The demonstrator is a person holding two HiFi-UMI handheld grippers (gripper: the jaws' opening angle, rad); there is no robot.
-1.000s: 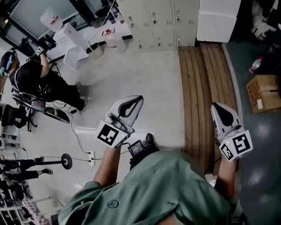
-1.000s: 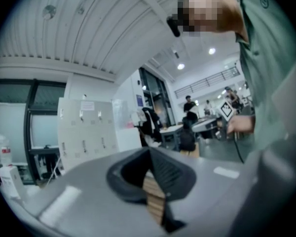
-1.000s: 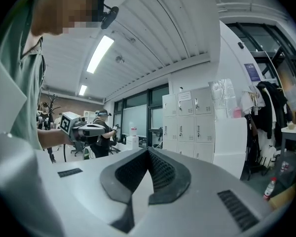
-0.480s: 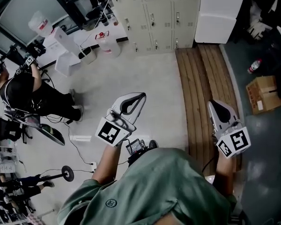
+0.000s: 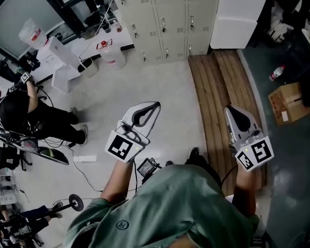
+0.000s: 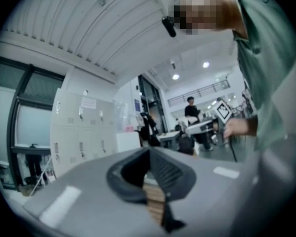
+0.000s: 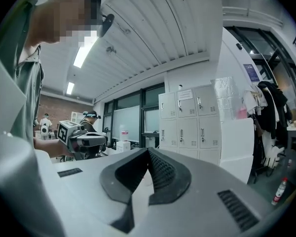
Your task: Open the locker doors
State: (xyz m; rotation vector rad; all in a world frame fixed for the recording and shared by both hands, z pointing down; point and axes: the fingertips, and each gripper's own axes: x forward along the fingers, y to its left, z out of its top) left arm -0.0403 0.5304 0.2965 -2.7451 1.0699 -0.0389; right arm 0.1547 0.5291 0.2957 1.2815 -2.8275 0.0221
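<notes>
A bank of beige lockers (image 5: pixel 165 19) stands at the far end of the floor, all doors closed, each with a small handle. It also shows far off as the lockers (image 6: pixel 81 132) in the left gripper view and the lockers (image 7: pixel 190 125) in the right gripper view. My left gripper (image 5: pixel 155 106) is held out over the pale floor, well short of the lockers, jaws shut with nothing in them. My right gripper (image 5: pixel 228 109) hangs over the wooden strip, also shut and holding nothing.
A wooden plank strip (image 5: pixel 219 87) runs from me to the lockers. A white cabinet (image 5: pixel 235 14) stands right of them. On the dark floor at right are a cardboard box (image 5: pixel 285 105) and a bottle (image 5: pixel 277 72). A seated person (image 5: pixel 20 107), white table (image 5: pixel 88 56) and floor cables (image 5: pixel 88 159) lie left.
The head view has slid, so the lockers and the seated person sit further left in the picture. My foot has moved up beside the wooden strip. Both grippers keep their pose, still shut.
</notes>
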